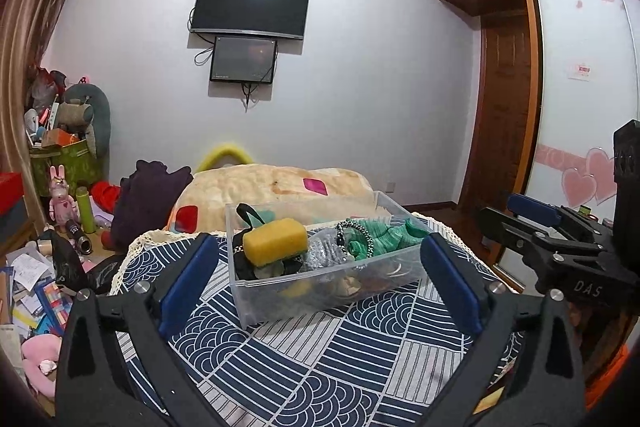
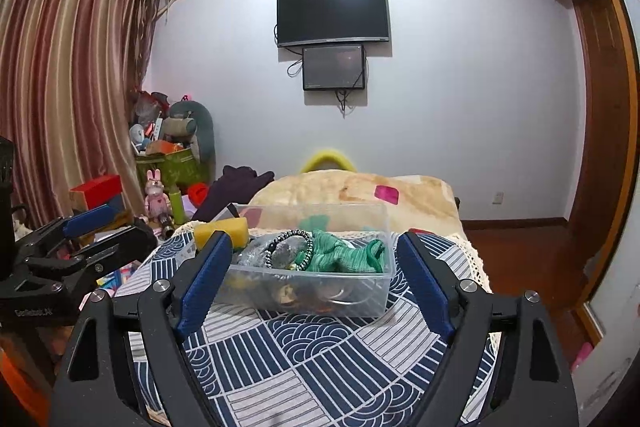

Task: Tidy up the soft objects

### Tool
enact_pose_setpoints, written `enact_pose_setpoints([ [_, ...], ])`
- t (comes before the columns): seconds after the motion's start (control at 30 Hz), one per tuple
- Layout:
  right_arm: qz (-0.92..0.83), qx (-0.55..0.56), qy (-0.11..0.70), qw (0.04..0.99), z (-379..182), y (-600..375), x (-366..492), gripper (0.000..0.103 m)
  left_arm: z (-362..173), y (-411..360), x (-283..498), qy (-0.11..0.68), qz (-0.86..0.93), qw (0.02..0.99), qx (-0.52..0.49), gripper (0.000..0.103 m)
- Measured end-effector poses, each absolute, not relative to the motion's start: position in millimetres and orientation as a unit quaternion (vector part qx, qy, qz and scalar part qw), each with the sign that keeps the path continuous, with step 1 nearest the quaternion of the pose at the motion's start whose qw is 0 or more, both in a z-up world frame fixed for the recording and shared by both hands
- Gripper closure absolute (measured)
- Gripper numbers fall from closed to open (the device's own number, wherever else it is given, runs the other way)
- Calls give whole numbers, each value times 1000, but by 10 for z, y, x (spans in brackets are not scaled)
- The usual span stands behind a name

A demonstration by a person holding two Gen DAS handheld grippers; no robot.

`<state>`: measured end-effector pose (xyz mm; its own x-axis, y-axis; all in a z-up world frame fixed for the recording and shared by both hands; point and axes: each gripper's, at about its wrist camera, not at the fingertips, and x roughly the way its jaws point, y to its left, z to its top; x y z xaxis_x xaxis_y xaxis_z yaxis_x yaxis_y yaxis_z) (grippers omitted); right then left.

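Observation:
A clear plastic bin stands on the blue patterned tablecloth. In it lie a yellow sponge, a green knit cloth, a beaded bracelet, black fabric and silver items. My left gripper is open and empty, its jaws wide apart just short of the bin. My right gripper is open and empty too, facing the bin from the near side; the sponge, cloth and bracelet show there. The right gripper also shows at the edge of the left wrist view.
A bed with a beige blanket lies behind the table. Clutter, toys and a green box fill the floor at left. A wardrobe and wooden door stand at right. The table edge has lace trim.

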<state>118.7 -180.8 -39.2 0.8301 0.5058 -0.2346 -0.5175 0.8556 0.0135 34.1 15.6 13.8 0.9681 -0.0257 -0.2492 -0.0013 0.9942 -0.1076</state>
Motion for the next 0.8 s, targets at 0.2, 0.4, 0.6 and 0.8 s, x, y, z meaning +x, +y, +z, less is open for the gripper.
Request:
enact_pose_setpoints([
  [0.2,269,-25,117,956,-408,-1810,1183,20,132,148,332,125,-8,991,-54,1],
  [0.4,270,-24,121,955,-448,-1805,1174,20,148,139,306,120,-5,991,-52,1],
  [0.6,272,-21,123,954,-458,-1821,1171,20,150,132,299,120,-5,991,-52,0],
  [0.8,273,-21,124,954,-463,-1823,1152,20,153,131,298,119,-5,991,-53,0],
])
